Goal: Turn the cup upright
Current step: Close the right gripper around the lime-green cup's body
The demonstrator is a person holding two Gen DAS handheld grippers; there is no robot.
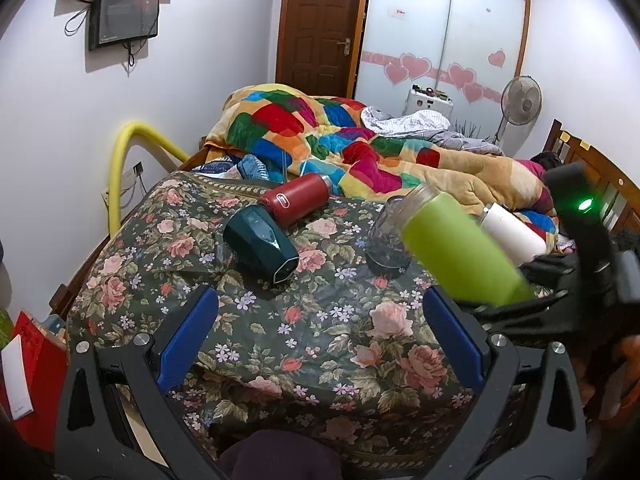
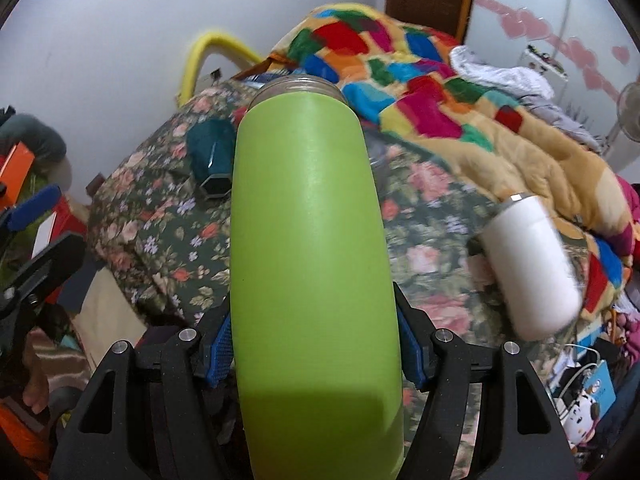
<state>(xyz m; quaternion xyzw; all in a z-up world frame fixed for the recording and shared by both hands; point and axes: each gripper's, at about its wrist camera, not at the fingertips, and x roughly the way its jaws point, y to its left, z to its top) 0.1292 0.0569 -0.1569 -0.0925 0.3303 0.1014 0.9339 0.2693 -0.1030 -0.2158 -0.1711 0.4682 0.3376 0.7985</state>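
A: Where's the green cup point(image 2: 312, 248)?
B: Clamped between the right hand-held gripper point(image 2: 316, 344)'s blue pads point(image 2: 219, 350), tilted above the bed point(image 1: 280, 320)'s right edge.
A: The left hand-held gripper point(image 1: 320, 332)?
B: Spread wide, holding nothing, over the bed's near edge.

The lime-green cup point(image 2: 312, 248) is a tall matte cylinder with a clear threaded rim at its open mouth and no lid. It is held off the floral bedspread, clamped low on its body between blue pads point(image 2: 219, 350). From the right wrist it fills the middle of the view, mouth pointing toward 12 o'clock. From the left wrist the same lime-green cup point(image 1: 460, 252) sits at about 3 o'clock, tilted, mouth aimed toward 10 o'clock and base toward 4 o'clock. Its wall looks smooth and unmarked.
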